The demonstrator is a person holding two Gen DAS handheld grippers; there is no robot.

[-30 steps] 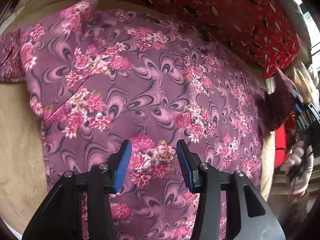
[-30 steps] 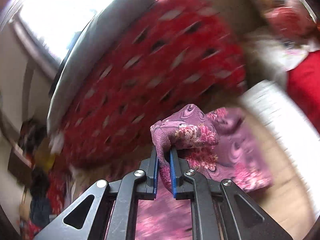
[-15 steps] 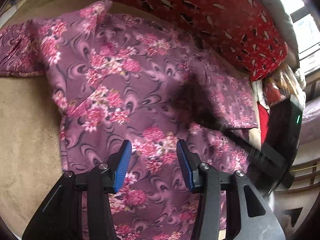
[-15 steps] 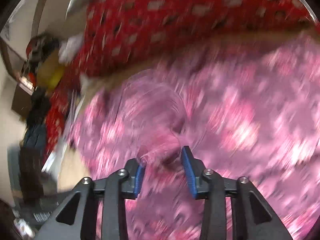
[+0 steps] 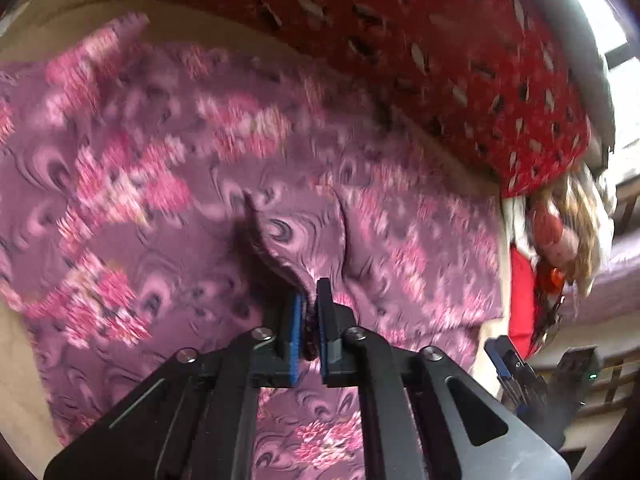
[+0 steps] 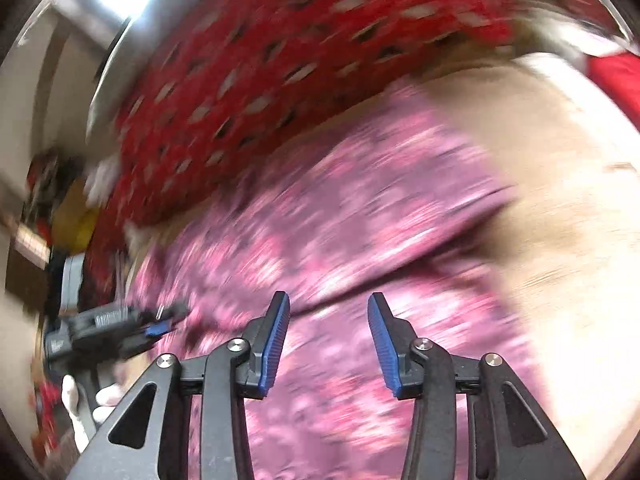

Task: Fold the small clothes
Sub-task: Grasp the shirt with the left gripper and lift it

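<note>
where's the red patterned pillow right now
In the left wrist view the red patterned pillow lies along the top, just beyond the far edge of the purple floral garment.

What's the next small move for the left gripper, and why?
Probably lift and carry the pinched fold across. The left gripper is shut on a raised ridge of the purple floral garment, which otherwise lies flat on the beige blanket. The right gripper, jaws just opened, hovers empty above the cloth, so nothing else holds it.
</note>
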